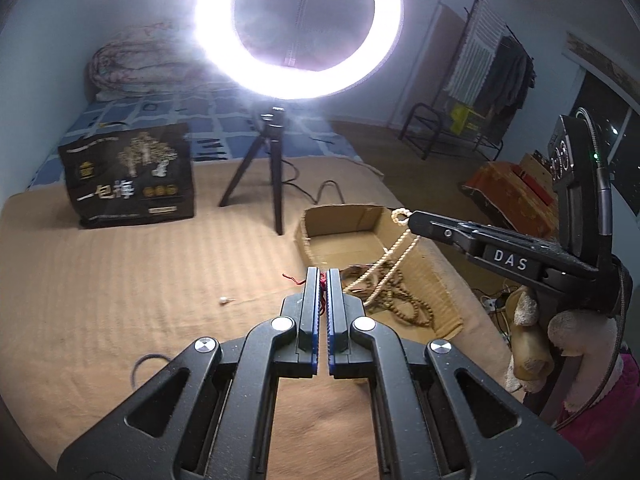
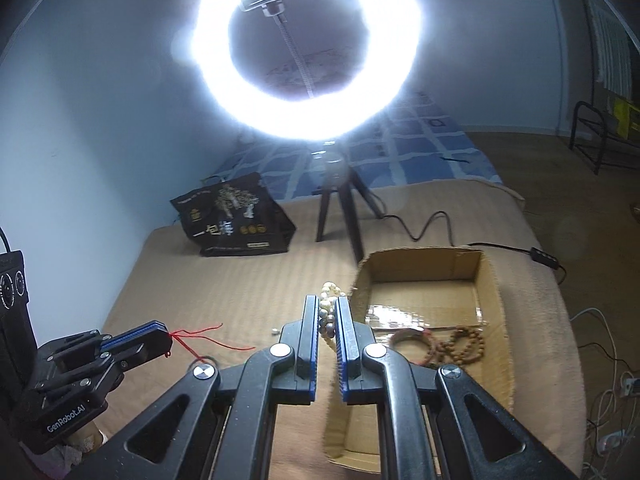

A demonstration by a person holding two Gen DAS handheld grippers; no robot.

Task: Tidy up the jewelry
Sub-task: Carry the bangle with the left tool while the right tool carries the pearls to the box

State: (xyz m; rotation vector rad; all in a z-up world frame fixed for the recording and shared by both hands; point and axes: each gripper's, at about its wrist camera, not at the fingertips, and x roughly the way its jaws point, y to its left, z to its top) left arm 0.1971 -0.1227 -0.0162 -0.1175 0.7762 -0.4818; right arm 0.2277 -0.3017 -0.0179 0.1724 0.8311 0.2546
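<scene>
Red cord [image 1: 322,280] in clamped left tongs [image 1: 323,276]; pearl strand [image 2: 329,312] in clamped right tongs [image 2: 327,306], both angled downward.

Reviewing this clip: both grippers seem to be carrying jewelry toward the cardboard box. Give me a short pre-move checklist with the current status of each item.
1. Right gripper shut on the pearl necklace: ok, beads are clamped between the pads and the strand hangs below.
2. Left gripper shut on the red string: ok, loose ends trail from the tips.
3. Cardboard box open and reachable: ok, no lid on it.
4. Room in the box: ok, brown bead strands sit at the near end, the far floor is bare.
5. Necklace clear of the box wall: cannot tell, its lower end is hidden.
6. Stray small white bead on the blanket: not ok, not yet collected.
</scene>
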